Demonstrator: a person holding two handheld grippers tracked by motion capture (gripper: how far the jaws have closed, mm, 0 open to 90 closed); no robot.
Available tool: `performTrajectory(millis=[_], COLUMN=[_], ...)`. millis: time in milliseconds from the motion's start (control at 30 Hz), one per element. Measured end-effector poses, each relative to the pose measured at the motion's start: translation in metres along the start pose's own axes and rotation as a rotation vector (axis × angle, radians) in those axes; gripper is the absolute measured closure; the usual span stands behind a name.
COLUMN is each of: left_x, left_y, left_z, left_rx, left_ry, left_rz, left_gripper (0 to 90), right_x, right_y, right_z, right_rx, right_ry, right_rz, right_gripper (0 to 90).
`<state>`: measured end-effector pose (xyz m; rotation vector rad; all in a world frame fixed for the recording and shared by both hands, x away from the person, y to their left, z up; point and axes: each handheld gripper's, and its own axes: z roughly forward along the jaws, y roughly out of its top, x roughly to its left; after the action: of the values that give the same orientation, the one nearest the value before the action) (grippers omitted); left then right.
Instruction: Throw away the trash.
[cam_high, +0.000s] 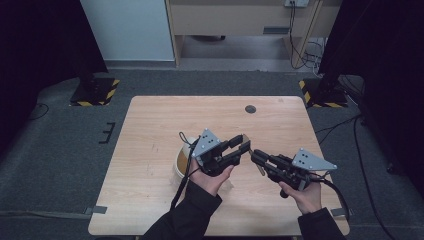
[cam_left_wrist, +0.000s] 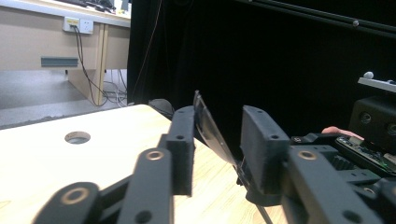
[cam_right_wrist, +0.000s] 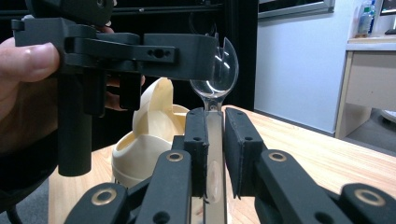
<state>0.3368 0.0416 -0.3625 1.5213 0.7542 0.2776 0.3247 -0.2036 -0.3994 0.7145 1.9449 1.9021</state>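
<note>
Cream plastic, rounded and glossy, the bowl-like container (cam_high: 180, 162) sits on the pale wood-grain table (cam_high: 150, 125) at left, partly behind the left gripper (cam_high: 244, 143). That gripper's matte black jaws stand apart around the bowl of a clear plastic spoon (cam_right_wrist: 215, 70). Further right, the right gripper (cam_high: 256, 155) is clamped on the spoon's flat handle, holding it up between both grippers above the table's middle.

Table (cam_high: 150, 150) — pale wood, matt, fine grain. Spoon (cam_right_wrist: 215, 74) — clear glossy plastic. Cup (cam_right_wrist: 144, 140) — cream, smooth, faintly glossy. Each hand-held gripper (cam_right_wrist: 215, 140) — matt black plastic, brass-coloured pivots. Floor (cam_high: 50, 150) — rough grey carpet.
</note>
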Motion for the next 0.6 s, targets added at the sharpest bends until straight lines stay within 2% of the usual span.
performTrajectory(millis=[167, 200, 367, 500, 533, 567, 600], left_x=[-0.001, -0.002, -0.003, -0.003, -0.003, -0.003, -0.003], left_y=[0.000, 0.000, -0.001, 0.002, 0.004, 0.004, 0.006], left_z=[0.000, 0.000, 0.000, -0.005, -0.010, -0.010, -0.014], left_rx=[-0.016, -0.018, -0.029, -0.047, -0.066, -0.066, -0.070], left_ry=[-0.025, -0.039, -0.061, -0.062, -0.079, -0.079, -0.077], left_rz=[-0.028, -0.031, -0.021, 0.006, 0.038, 0.038, 0.055], left_gripper=[81.4, 83.8, 86.7, 86.7, 86.6, 86.7, 86.7], right_x=[0.001, 0.001, 0.001, 0.000, -0.001, -0.001, -0.002], right_y=[0.000, -0.001, -0.001, 0.001, 0.002, 0.002, 0.003], right_z=[0.001, 0.001, 0.001, -0.002, -0.003, -0.003, -0.004], right_rx=[-0.003, -0.004, -0.001, -0.005, -0.007, -0.007, -0.008], right_ry=[0.005, 0.008, 0.020, 0.023, 0.021, 0.021, 0.018], right_rz=[0.007, 0.008, 0.010, 0.013, 0.015, 0.015, 0.023], right_gripper=[79.9, 82.2, 78.4, 74.6, 73.2, 73.2, 71.1])
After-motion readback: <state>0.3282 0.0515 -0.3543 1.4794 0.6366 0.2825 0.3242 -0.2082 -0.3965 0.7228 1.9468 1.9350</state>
